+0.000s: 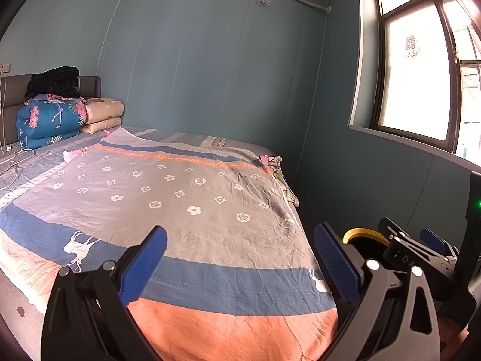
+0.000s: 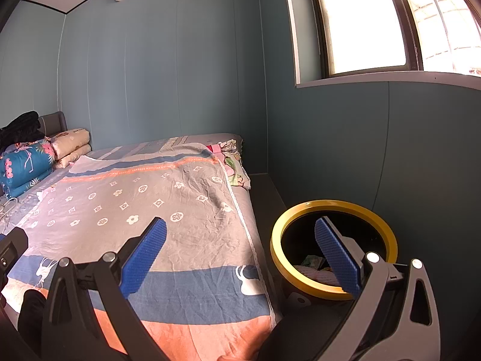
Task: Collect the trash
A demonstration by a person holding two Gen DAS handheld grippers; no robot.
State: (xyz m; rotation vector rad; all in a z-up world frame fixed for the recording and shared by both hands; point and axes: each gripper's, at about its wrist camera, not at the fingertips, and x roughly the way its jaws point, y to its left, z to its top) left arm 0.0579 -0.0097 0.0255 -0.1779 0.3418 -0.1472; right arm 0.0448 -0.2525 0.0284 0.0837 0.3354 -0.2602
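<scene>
Both claws gape empty, left claw (image 1: 240, 258) over the bed (image 1: 186, 198), right claw (image 2: 240, 255) beside the yellow-rimmed bin (image 2: 333, 246). With no trash showing on the bedspread, a hasty pinch would likely snag fabric instead.

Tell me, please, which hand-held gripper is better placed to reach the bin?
Right, probably: the right hand-held gripper hangs open beside the yellow-rimmed bin, one finger over its mouth; the left hand-held gripper faces the bed.

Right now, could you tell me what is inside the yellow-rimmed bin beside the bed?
The bin holds some crumpled wrappers or paper scraps. The right gripper finger and the dark walls hide the rest.
</scene>
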